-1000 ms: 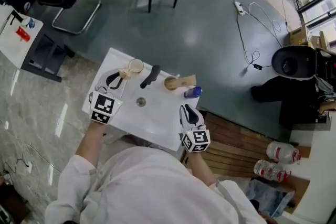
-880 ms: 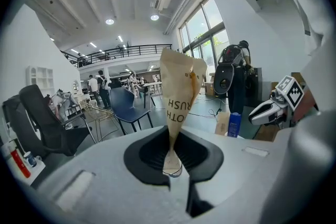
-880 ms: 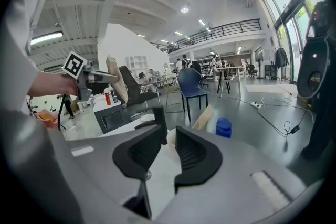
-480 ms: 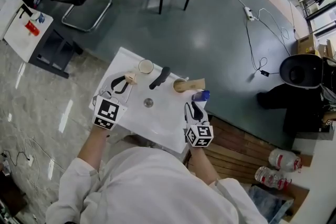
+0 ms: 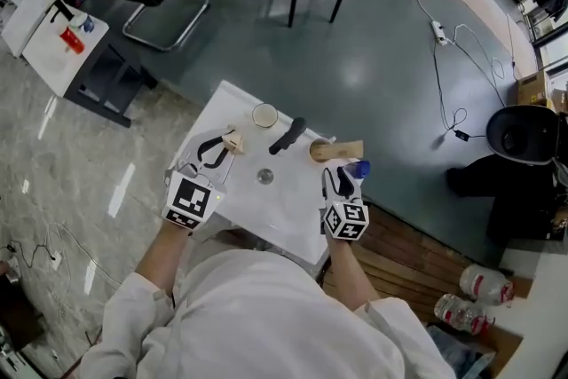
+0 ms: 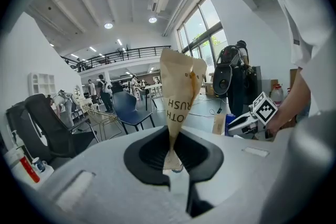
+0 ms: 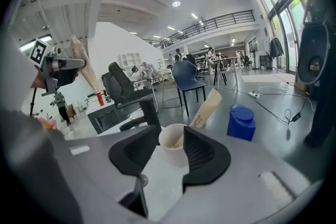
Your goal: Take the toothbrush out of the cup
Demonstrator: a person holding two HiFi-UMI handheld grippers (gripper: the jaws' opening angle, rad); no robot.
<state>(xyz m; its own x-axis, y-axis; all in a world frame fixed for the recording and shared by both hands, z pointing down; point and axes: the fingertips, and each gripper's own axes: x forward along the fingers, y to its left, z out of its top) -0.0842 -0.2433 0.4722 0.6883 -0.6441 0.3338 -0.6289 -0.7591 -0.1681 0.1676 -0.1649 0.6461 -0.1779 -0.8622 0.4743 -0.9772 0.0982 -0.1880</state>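
The left gripper (image 5: pixel 222 148) is held forward, jaws clamped on a toothbrush packet (image 6: pixel 178 97). The right gripper (image 5: pixel 340 177) is pointed slightly downward. Its jaws have just been opening and stand apart, a cup (image 7: pixel 172 144) between them, not gripped.

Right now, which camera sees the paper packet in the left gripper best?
The left gripper view: the paper packet fills the middle, pinched upright between the jaws of the left gripper, its print partly readable. The head view shows it as a small tan shape; the right gripper view shows it far off at the left.
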